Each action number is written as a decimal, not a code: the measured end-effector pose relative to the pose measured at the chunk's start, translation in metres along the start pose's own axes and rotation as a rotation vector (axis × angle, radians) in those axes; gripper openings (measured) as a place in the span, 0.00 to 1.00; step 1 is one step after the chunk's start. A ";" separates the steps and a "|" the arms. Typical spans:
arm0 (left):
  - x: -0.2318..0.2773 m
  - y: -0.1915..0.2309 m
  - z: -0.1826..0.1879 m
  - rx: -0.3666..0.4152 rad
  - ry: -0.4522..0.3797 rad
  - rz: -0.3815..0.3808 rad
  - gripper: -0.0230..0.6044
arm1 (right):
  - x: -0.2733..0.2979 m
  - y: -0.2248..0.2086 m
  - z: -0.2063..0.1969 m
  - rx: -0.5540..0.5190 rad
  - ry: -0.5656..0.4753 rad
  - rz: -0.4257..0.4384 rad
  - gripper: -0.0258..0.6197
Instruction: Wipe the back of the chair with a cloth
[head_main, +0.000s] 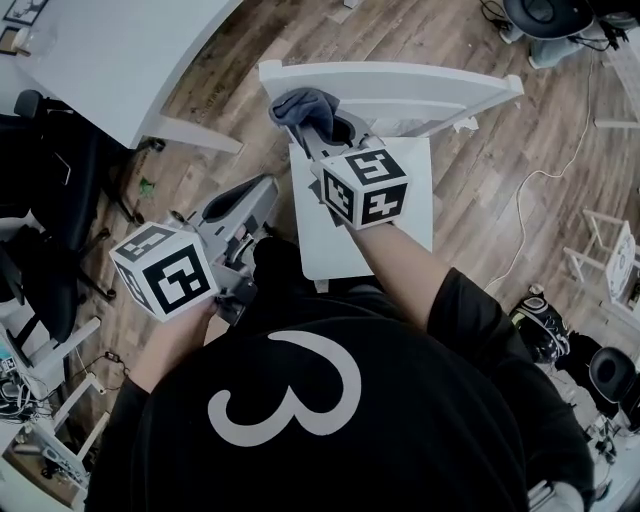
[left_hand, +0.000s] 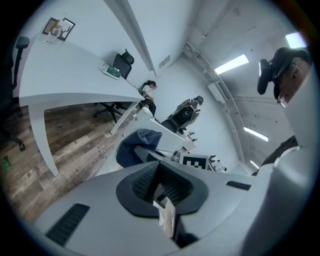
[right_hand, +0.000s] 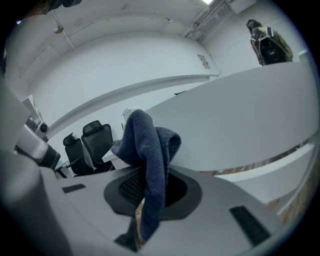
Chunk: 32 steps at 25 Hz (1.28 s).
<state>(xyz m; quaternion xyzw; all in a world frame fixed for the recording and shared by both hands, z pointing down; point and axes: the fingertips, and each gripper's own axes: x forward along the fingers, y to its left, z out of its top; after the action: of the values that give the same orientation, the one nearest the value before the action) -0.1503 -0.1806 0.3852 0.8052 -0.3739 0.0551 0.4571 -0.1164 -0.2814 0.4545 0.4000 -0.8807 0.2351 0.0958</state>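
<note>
The wipe itself looks to be in hand. In the head view the right tool (head_main: 320, 130) is reached forward over the seat (head_main: 415, 205) of the white chair, clenched on a blue-grey cloth (head_main: 300, 105). The cloth is bunched against the top edge of the chair back (head_main: 410, 92), near the end that lies to the person's left. The right gripper view confirms the hold: the cloth (right_hand: 148, 145) runs down through the closed jaws of the right tool (right_hand: 150, 192), its loose fold pushed up against the broad white panel of the chair back (right_hand: 240, 120). The left tool (head_main: 258, 192) hangs low beside the seat's left edge, well apart from the chair back. Its own view shows the left tool (left_hand: 162, 187) with jaws together and nothing of the task between them. The cloth (left_hand: 134, 145) shows further off at the chair. A white table (head_main: 110, 50) stands beyond the chair to the left and plays no part. Most of the chair back appears yet to be covered, as I judge it. The next move calls for drawing the cloth sideways along the top rail toward its far end with steady pressure, then over the flat face below it. The grip must stay firm so the bunched fold does not slip free.
</note>
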 end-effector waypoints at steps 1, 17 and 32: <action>-0.002 0.003 0.002 0.000 0.003 0.000 0.06 | 0.003 0.000 0.000 0.002 -0.001 -0.010 0.12; -0.001 0.020 0.007 0.001 0.048 -0.006 0.06 | 0.005 -0.009 0.000 0.027 -0.030 -0.094 0.12; 0.048 -0.019 -0.018 -0.012 0.053 -0.035 0.06 | -0.053 -0.100 -0.001 0.031 -0.005 -0.191 0.12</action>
<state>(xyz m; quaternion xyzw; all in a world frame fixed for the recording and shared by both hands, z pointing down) -0.0992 -0.1879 0.4034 0.8072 -0.3477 0.0661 0.4724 -0.0067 -0.3032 0.4703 0.4840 -0.8351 0.2376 0.1092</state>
